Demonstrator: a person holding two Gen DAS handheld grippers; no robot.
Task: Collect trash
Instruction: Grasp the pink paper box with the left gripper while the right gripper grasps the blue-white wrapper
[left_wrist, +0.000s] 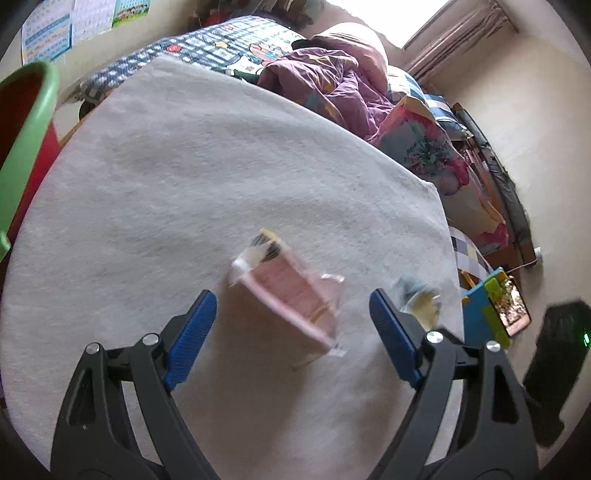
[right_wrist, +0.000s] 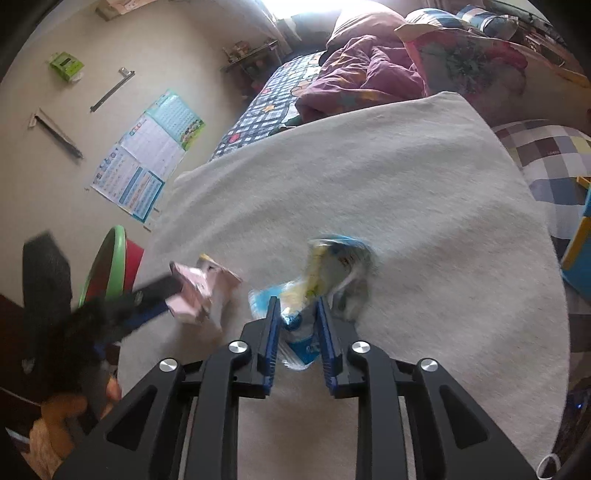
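Observation:
A pink snack wrapper (left_wrist: 286, 295) lies on the white cloth (left_wrist: 184, 166), between and just beyond the blue pads of my left gripper (left_wrist: 293, 304), which is open. It also shows in the right wrist view (right_wrist: 201, 291), where the left gripper's finger (right_wrist: 155, 295) reaches it. My right gripper (right_wrist: 295, 308) is shut on a blue and yellow plastic wrapper (right_wrist: 325, 269); that wrapper shows blurred in the left wrist view (left_wrist: 421, 299). A red bin with a green rim (left_wrist: 26, 147) stands at the left edge; it also shows in the right wrist view (right_wrist: 110, 266).
A bed with a purple quilt (left_wrist: 332, 85) lies beyond the cloth. A blue and yellow toy holding a phone (left_wrist: 495, 306) stands at the right. Posters (right_wrist: 147, 155) hang on the wall. A checked cushion (right_wrist: 554, 166) lies to the right.

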